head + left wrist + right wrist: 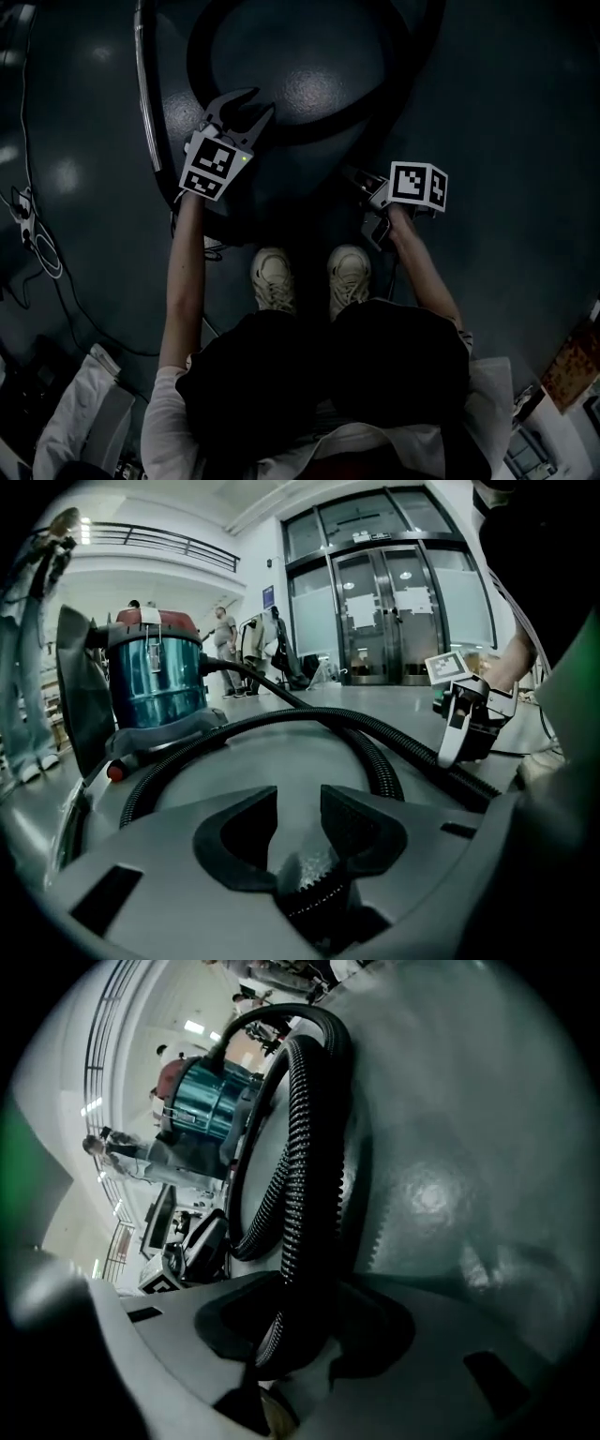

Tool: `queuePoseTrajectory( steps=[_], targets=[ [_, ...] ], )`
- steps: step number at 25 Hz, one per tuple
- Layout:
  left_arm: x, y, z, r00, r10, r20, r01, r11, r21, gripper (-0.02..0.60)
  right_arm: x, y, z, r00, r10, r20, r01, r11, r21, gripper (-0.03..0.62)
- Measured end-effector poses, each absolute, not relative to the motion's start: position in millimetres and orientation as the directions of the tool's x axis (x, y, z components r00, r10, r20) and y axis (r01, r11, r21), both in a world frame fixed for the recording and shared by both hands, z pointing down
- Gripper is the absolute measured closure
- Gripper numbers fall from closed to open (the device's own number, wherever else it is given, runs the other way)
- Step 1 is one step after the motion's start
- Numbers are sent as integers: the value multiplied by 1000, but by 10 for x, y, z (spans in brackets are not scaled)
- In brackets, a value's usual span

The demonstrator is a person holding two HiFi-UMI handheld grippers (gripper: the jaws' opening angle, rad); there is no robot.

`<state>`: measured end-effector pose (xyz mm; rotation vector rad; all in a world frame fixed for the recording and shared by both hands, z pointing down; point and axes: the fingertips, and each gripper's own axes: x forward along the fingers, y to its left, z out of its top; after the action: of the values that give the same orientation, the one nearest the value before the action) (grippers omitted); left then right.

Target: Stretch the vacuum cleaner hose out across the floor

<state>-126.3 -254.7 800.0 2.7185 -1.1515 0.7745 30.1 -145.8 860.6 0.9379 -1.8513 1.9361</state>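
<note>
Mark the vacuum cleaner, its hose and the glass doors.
vacuum cleaner (155, 682): left gripper view, on its teal drum.
hose (298, 1147): right gripper view, on the ribbed stretch above the jaws.
glass doors (375, 611): left gripper view, on a middle pane.

**Entrance hall of a large public building**

Told by the tall glass doors (375, 602) at the upper right of the left gripper view, with paper notices (359, 607) stuck to the panes. Overlooked by an upper-floor balcony railing (159, 538) at the upper left of that view. Lit by ceiling lights (194, 1027) at the upper left of the right gripper view. Laid with a wide, glossy grey floor (525, 112), bright with reflections. Dotted with people (225, 644) standing in the background left of the doors. Equipped with a teal drum vacuum cleaner (155, 677), its black hose (281, 722) looped on the floor, and a power strip (25, 211) at the left edge of the head view.
</note>
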Motion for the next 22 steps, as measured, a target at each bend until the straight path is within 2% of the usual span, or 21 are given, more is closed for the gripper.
queuePoseTrajectory(
  steps=[2, 6, 8, 11, 13, 15, 16, 17, 20, 22],
  targets=[
    [-1261, -2554, 7981, 592, -653, 472, -703, -705, -94, 431, 576, -1567, 8550, -688, -290, 665, -663, -121, -738, 428],
    [-1255, -2558, 7981, 576, -660, 482, -710, -697, -106, 431, 1556, -2159, 8355, -492, -476, 729, -800, -84, -594, 428],
    [-1199, -2537, 8018, 577, -635, 514, -696, -711, -97, 431, 1958, -2540, 8256, -395, -512, 763, -882, -21, -471, 428],
    [-1093, -2498, 8005, 624, -588, 514, -684, -729, -3, 431, 2229, -2928, 8204, -257, -506, 824, -966, 160, -203, 421],
    [-1038, -2466, 8035, 612, -582, 535, -673, -739, -35, 431, 2348, -2998, 8238, -150, -515, 844, -954, 299, 12, 421],
    [-996, -2430, 8086, 595, -580, 556, -658, -749, -78, 431, 2421, -3015, 8294, -28, -546, 838, -824, 487, 290, 424],
    [-984, -2416, 8112, 591, -579, 562, -655, -751, -84, 431, 2438, -3029, 8324, 7, -552, 834, -754, 545, 366, 446],
    [-980, -2410, 8129, 589, -579, 564, -656, -750, -84, 431, 2467, -3053, 8352, 19, -542, 840, -741, 557, 376, 482],
    [-981, -2415, 8130, 588, -580, 564, -660, -747, -81, 431, 2712, -3190, 8399, 40, -526, 849, -825, 462, 325, 507],
    [-974, -2400, 8153, 590, -576, 566, -656, -750, -80, 431, 2861, -3307, 8402, 96, -565, 820, -789, 459, 408, 507]
  ],
)
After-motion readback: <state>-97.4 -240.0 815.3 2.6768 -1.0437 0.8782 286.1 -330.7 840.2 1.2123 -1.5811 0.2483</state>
